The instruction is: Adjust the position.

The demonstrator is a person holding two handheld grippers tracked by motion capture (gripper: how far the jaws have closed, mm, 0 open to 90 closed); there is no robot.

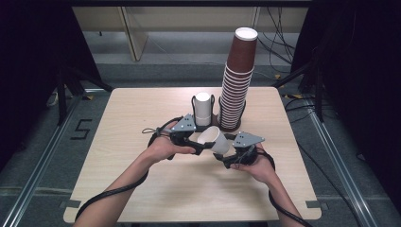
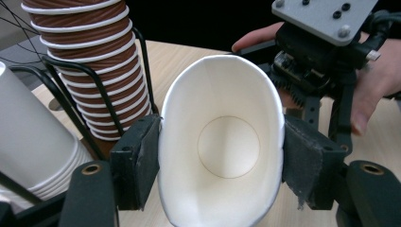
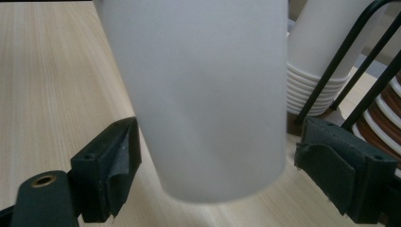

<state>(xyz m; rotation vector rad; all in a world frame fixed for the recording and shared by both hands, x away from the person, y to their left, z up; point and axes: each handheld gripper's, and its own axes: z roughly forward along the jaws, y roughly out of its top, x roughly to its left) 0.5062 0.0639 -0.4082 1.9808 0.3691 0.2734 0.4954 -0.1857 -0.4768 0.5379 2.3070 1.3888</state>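
At the middle of the bench [image 1: 142, 189], a white paper cup [image 1: 215, 140] hangs on its side between the two tools, just toward six o'clock from the wire rack [image 1: 210, 101] that holds a short white cup stack [image 1: 203, 108] and a tall brown cup stack [image 1: 236, 85]. The left hand-held gripper [image 1: 196, 144] is clenched on the cup near its rim: in the left gripper view its pads [image 2: 137, 161] press the mouth of the cup [image 2: 222, 146] into an oval. The right hand-held gripper [image 1: 227, 158] is released; in the right gripper view its jaws stand apart on either side of the cup wall [image 3: 198, 94], with a gap at each pad [image 3: 331, 165].

The cup looks very light, thin and soft-walled, so it crushes easily; the smooth wall may slip. A gentler hold lower on the body, near the stiffer base, would likely deform it less than the rim does.

The left gripper view gives the cup's inside, its round bottom and the squeezed rim. The right gripper view gives the outer wall and the clearance beside it. The high view places both stacks at about twelve o'clock from the hands.
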